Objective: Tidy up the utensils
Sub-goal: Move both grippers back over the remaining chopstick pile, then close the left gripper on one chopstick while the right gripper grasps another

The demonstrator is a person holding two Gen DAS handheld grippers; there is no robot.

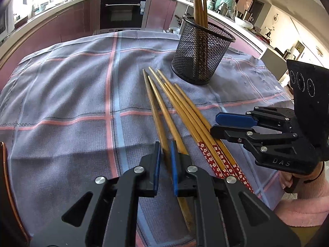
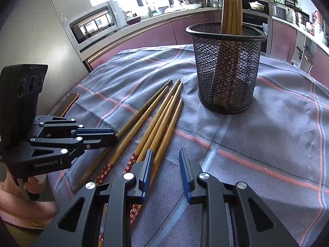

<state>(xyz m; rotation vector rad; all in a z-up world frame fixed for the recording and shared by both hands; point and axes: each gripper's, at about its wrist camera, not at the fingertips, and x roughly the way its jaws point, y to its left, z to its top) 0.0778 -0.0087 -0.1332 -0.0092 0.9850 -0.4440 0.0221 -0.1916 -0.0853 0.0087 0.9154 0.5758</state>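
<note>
Left gripper (image 1: 165, 154) sits bottom centre of the left wrist view, blue pads narrowed to a slim gap with one plain wooden chopstick (image 1: 153, 105) running between them; pads look pressed on its shaft, so clamped on it, low at the cloth. From the right wrist view the same gripper (image 2: 115, 136) shows at mid left, fingers nearly together over the leftmost chopstick (image 2: 144, 108). Right gripper (image 2: 165, 162) is bottom centre of its own view, jaws apart with a clear gap, holding nothing; its left pad (image 2: 147, 168) overlaps the thick ends of the loose chopsticks (image 2: 164, 119), contact can't be told. In the left wrist view it (image 1: 213, 125) comes in from the right edge, fingers stacked, tips just beside the pile. Loose pile (image 1: 185, 113): six chopsticks lying fanned on the checked grey-blue cloth (image 1: 72, 92), tips pointing toward the cup; some have red floral ends (image 1: 213, 160) at the near side. Beyond the pile, the black mesh cup (image 1: 202, 53) stands upright in the upper centre-right of frame, near the chopstick tips but apart from them. Inside it a few wooden chopsticks (image 1: 199, 4) stand upright, leaning on the rim, tops out of frame; same cup (image 2: 227, 68) and contents (image 2: 231, 6) sit upper centre-right in the right wrist view. Kitchen counter and oven (image 1: 123, 12) behind.
</note>
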